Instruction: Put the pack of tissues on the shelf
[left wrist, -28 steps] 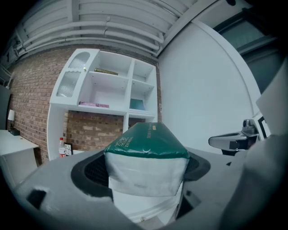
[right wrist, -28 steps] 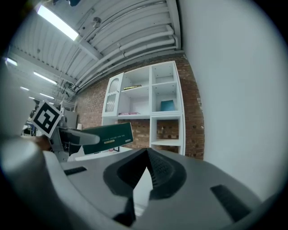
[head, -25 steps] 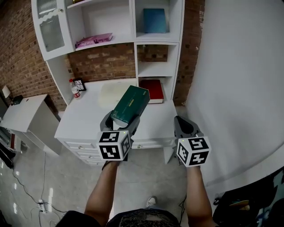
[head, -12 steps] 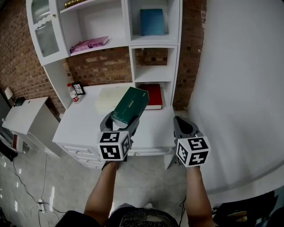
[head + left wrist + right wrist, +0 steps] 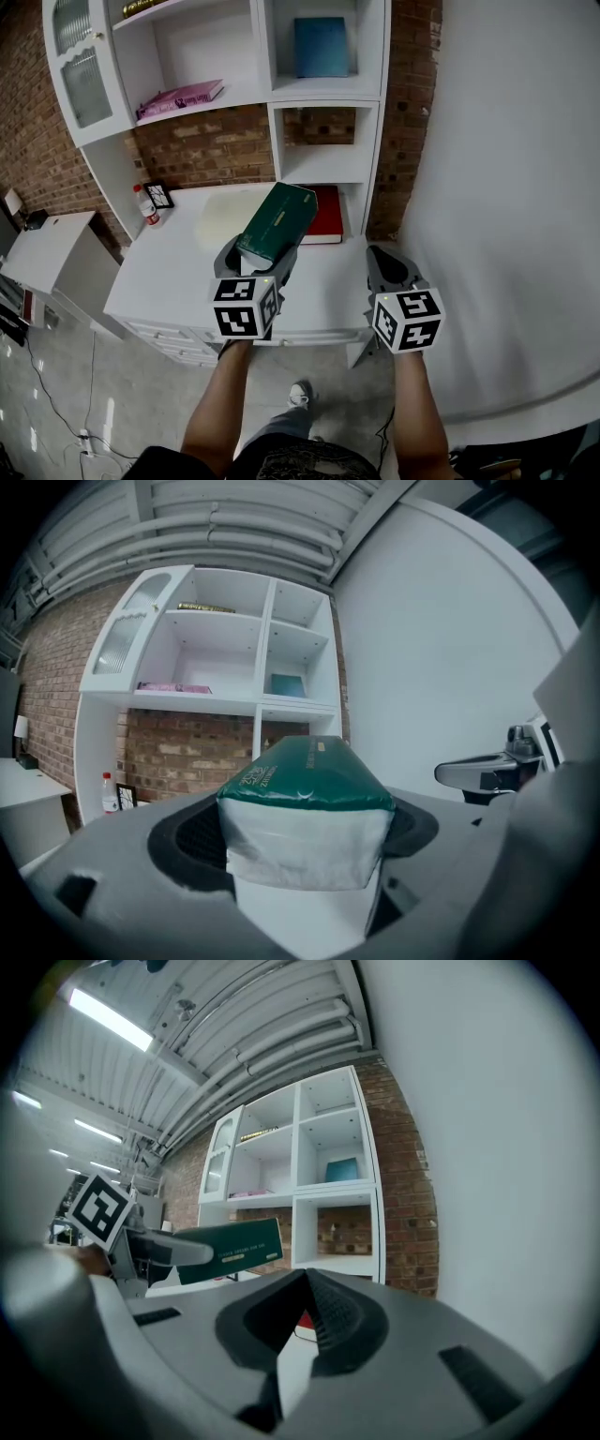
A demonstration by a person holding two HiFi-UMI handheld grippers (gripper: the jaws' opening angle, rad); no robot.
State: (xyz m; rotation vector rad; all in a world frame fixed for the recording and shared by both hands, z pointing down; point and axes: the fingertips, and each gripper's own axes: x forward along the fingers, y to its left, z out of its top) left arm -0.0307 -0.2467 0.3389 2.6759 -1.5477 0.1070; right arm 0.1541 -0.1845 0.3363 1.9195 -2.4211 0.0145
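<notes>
The green pack of tissues (image 5: 277, 224) with a white end (image 5: 305, 841) is clamped in my left gripper (image 5: 255, 258), held tilted up above the front of the white desk (image 5: 178, 267). It also shows from the side in the right gripper view as the green pack (image 5: 234, 1249). The white shelf unit (image 5: 323, 164) rises at the back of the desk, with open compartments (image 5: 286, 677). My right gripper (image 5: 386, 264) hangs to the right, jaws closed together with nothing between them, near the desk's right edge.
A red book (image 5: 324, 214) lies on the desk under the lowest shelf. A blue book (image 5: 321, 46) stands in an upper compartment, a pink book (image 5: 183, 97) on the left shelf. A small bottle (image 5: 144, 203) and picture frame (image 5: 158, 195) sit at the desk's left. A low white cabinet (image 5: 42, 253) stands left.
The view has moved closer to the desk and shelf; both grippers hold the same pose, the pack still in the left one.
</notes>
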